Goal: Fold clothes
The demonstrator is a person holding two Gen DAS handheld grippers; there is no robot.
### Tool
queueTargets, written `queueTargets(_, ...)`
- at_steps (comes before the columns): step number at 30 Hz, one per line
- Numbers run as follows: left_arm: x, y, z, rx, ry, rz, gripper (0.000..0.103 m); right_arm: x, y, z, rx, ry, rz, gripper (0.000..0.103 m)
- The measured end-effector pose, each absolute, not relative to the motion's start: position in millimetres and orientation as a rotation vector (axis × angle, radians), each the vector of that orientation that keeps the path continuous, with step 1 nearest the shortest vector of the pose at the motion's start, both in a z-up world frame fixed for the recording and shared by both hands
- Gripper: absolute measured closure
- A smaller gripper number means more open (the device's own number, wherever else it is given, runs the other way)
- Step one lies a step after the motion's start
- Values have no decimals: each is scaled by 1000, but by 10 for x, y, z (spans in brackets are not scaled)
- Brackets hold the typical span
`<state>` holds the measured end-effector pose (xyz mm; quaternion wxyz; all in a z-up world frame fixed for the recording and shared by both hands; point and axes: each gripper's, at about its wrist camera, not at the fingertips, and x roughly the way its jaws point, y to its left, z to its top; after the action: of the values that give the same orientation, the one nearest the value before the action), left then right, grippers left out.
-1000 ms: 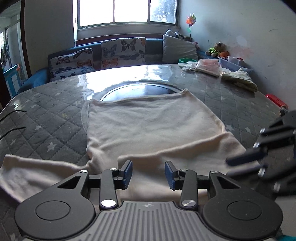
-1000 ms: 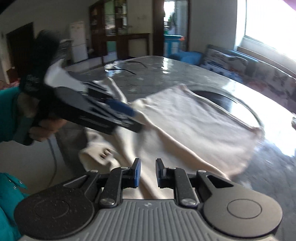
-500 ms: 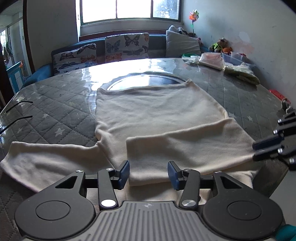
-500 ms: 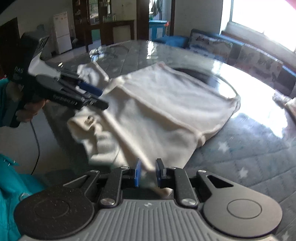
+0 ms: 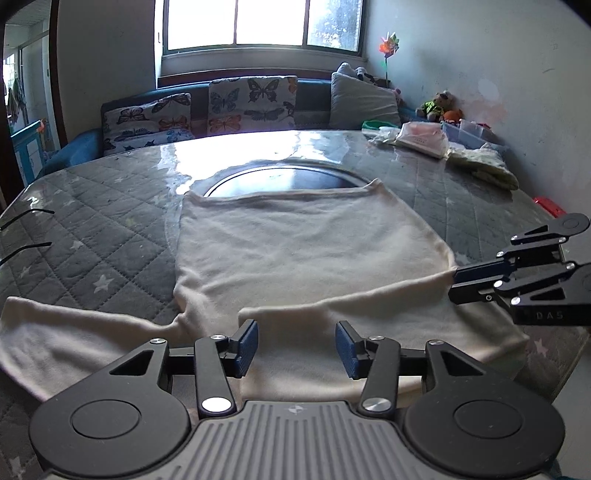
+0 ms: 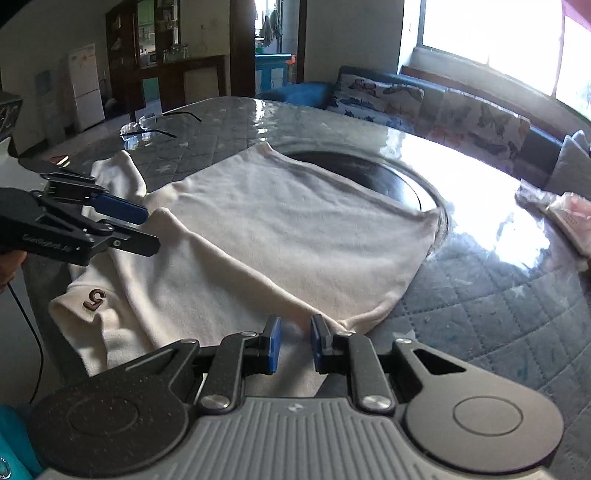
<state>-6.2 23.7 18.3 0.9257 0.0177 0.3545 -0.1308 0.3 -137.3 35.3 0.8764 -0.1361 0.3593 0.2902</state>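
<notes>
Left wrist view: left gripper (image 5: 295, 345) fingers apart above sweater (image 5: 295, 251), lower centre; right gripper (image 6: 293, 343) likewise parted. Pinch the spread sleeve (image 5: 74, 332) near its cuff, fold flat.

Daylight from window (image 5: 258, 22) at 12 o'clock | glare on glossy table (image 5: 236, 147) | fisheye bending edges | corners dark

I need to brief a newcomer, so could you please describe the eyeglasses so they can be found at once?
Start at the grey quilted star-patterned table cover under the cream knit sweater. Past the sweater's outstretched sleeve, near the table's far edge, lie thin black-armed clear-lens eyeglasses, the only wiry, see-through thing there.
</notes>
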Motion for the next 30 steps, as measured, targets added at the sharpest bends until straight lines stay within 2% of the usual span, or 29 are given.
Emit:
queueTargets(10, 122, 238, 63, 2, 746, -242, 57, 83, -1295, 297, -277, 755, 595, 82)
queueTargets(18, 63, 320, 130, -28, 727, -216, 56, 48, -1202, 360, -295, 726, 621, 80)
queueTargets(23, -33, 442, 142, -47, 730, -188, 52, 49, -1114, 297, -312, 738, 630, 68)
queueTargets(24, -54, 465, 152, -48, 730, -178, 49, 41, -1097, 298, -314, 736, 630, 66)
queueTargets(27, -94, 518, 176, -51, 732, -148, 43, 14, -1040, 330, -318, 719, 636, 51)
queueTargets(30, -103, 530, 206, -52, 739, -122, 35, -17, -964, 354, -323, 699, 654, 45)
